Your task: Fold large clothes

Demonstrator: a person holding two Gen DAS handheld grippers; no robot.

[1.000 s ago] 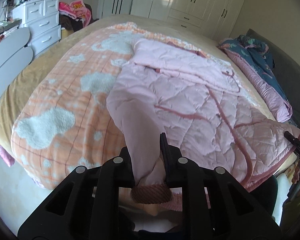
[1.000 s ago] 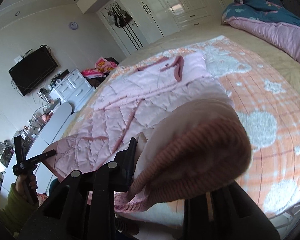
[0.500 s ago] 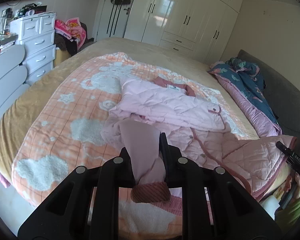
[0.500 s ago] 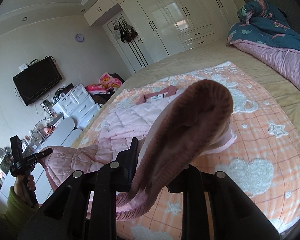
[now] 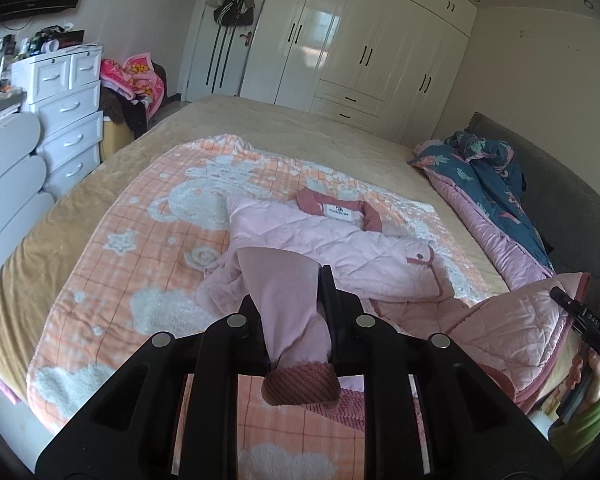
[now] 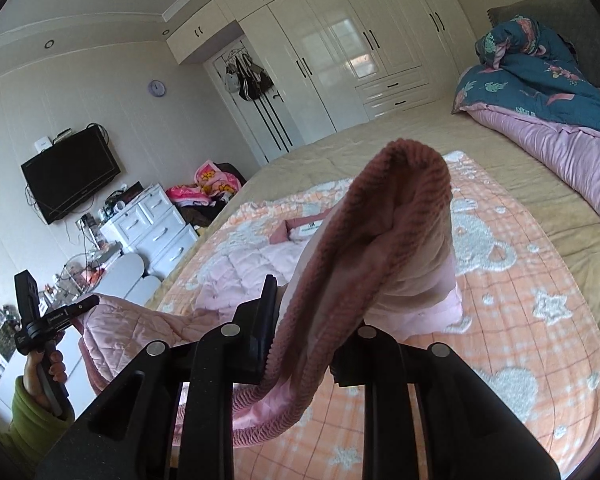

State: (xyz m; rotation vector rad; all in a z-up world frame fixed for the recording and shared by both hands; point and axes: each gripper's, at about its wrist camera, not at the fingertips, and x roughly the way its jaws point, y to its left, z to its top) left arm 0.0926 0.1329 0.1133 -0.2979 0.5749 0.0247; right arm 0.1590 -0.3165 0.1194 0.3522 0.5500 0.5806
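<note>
A lived-in home bedroom — a wide bed point(image 5: 260, 120) under an orange cloud-print blanket point(image 5: 112, 264), white floor-to-ceiling wardrobes point(image 5: 364, 48), a white chest of drawers point(image 5: 66, 120) (its top cluttered), a wall-mounted television point(image 6: 70, 174) and bags hung on the door point(image 5: 234, 4).

Your left gripper point(image 5: 296, 320) is closed, with pink fabric pinched between its two black fingers point(image 5: 329, 300). Your right gripper point(image 6: 306, 332) is also closed on a ribbed pink cuff. In each wrist view the other hand point(image 6: 46, 364) appears at the edge, in a green sleeve, wrapped around its gripper handle.
</note>
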